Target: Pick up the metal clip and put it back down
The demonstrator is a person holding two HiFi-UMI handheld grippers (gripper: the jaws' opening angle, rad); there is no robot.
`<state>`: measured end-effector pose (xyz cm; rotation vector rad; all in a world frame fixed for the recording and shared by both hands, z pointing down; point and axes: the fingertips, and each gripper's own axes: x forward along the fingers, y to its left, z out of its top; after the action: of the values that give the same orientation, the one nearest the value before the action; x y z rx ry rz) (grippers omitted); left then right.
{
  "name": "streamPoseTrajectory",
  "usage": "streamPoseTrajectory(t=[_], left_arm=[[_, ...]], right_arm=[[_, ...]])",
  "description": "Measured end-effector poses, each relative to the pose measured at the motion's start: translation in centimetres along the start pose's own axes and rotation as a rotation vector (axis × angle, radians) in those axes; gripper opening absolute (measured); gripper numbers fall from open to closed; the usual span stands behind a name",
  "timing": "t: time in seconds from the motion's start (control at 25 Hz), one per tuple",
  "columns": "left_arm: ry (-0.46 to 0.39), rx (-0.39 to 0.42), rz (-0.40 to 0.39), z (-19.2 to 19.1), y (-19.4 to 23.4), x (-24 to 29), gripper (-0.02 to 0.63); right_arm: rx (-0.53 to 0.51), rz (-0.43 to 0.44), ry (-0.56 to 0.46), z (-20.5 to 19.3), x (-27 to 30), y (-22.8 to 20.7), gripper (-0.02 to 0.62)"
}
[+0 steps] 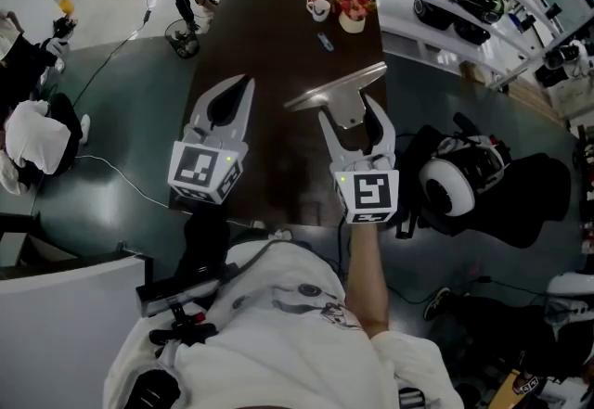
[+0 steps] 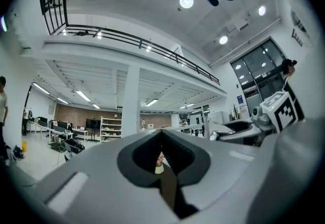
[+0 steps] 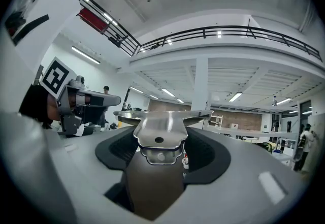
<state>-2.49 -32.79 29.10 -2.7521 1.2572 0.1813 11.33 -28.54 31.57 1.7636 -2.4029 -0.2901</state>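
1. Gripped the metal clip (image 1: 336, 94) in the right gripper (image 1: 354, 120), jaws pressed on its narrow lower end from both sides.
2. Held that clip over the dark table (image 1: 269, 36), with the wide flat bar at the end away from the jaws and tilted, higher on the right in the head view.
3. Showed, in the right gripper view, the clip standing up between the pads, bar across the top and a small hole in its plate.
4. Carried the left gripper (image 1: 243, 83) beside the right one, jaws pressed together with nothing between them.
5. Found a cup (image 1: 317, 2) and a flower pot (image 1: 353, 16) at the table's far end, well apart from both grippers.
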Motion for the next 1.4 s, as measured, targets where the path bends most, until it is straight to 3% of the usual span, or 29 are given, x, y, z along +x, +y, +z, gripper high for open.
streamPoseTrajectory(t=[0.24,0.48,1.12,1.4], left_arm=[[0.072,-0.042,-0.006,-3.1,-0.3,-0.2,-0.002],[0.188,-0.095,0.023,-8.6,0.4,-1.1,-0.002],[0.629,-0.295,0.067,-28.1,0.7,-7.1,-0.002],[0.768,-0.346,0.065,-33.4,-0.1,-10.0,-0.002]], right_arm=[[0.04,0.025,0.062,-3.1,0.1,0.7,0.287],[0.082,0.069,0.18,-8.5,1.0,2.2,0.287],[0.202,0.23,0.616,-27.8,1.6,9.3,0.287],[0.233,0.271,0.747,-33.9,1.1,11.3,0.287]])
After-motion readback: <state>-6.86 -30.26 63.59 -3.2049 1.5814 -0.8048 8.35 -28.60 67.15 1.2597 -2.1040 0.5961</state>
